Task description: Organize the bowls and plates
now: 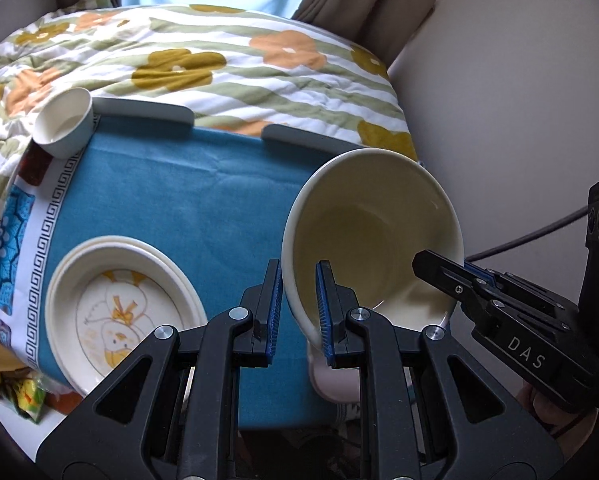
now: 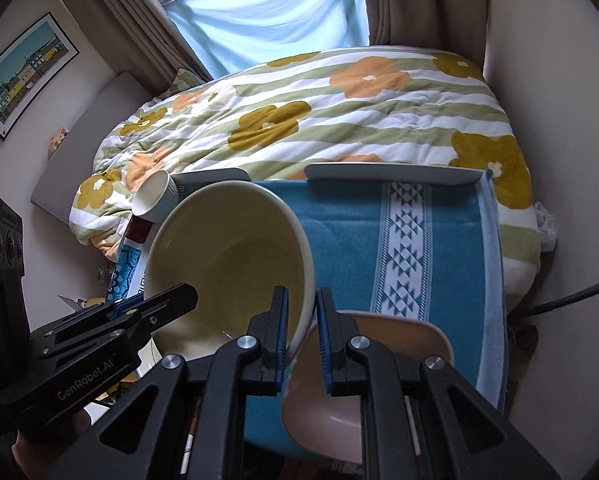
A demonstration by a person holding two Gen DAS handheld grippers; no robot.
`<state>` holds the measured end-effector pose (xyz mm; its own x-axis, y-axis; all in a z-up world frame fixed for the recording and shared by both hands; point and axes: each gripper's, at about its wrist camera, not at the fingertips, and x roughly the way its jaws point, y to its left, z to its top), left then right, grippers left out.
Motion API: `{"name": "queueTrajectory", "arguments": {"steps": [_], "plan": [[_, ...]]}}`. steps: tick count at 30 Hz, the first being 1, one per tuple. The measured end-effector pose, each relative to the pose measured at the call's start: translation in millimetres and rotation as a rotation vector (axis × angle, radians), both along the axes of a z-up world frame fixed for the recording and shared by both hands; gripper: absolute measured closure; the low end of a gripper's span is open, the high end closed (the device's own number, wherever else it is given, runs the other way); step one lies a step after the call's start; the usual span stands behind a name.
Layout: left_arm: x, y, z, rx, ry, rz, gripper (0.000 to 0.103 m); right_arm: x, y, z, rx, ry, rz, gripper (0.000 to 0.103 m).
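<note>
A large cream bowl (image 1: 371,220) (image 2: 235,256) hangs tilted above the blue tablecloth (image 1: 179,200) (image 2: 439,240), carried by both grippers. My left gripper (image 1: 297,312) is shut on its near rim; in the right wrist view that gripper (image 2: 175,300) clamps the bowl's left side. My right gripper (image 2: 302,336) is shut on the opposite rim and shows at the bowl's right (image 1: 439,268). A pink bowl (image 2: 379,360) (image 1: 333,380) sits on the cloth under the cream bowl. A stack of white plates (image 1: 119,304), the top one with a duck drawing, lies left. A small white cup (image 1: 63,124) (image 2: 155,196) stands at the far left corner.
A flowered quilt (image 1: 219,64) (image 2: 339,120) covers the bed behind the table. Grey rails (image 1: 147,110) (image 2: 391,172) edge the table's far side. A white wall (image 1: 499,120) and a dark cable (image 1: 539,232) are on the right. Snack packets (image 1: 27,396) lie at the lower left.
</note>
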<state>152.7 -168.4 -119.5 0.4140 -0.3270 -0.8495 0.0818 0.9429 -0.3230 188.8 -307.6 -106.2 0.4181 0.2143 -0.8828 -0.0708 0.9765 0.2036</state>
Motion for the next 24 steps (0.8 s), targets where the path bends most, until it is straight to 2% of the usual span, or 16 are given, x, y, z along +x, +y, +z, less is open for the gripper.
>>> {"name": "queueTrajectory", "arguments": {"steps": [7,11,17,24], "plan": [[-19.5,-50.4,-22.2,0.039,0.063,-0.105,0.088,-39.4,-47.4,-19.3,0.022,0.045,-0.112,0.090],[-23.4,-67.8,-41.9,0.081,0.111,-0.138,0.088,-56.1,-54.1,-34.9,-0.017,0.065,-0.113,0.090],[-22.5,-78.0,-71.3,0.125,0.165,-0.166,0.088,-61.1,-64.5,-66.0,-0.027,0.118,-0.127,0.090],[-16.9,-89.3,-91.7,0.172,0.183,-0.190,0.088,-61.0,-69.6,-86.0,-0.039,0.152,-0.127,0.090]]}}
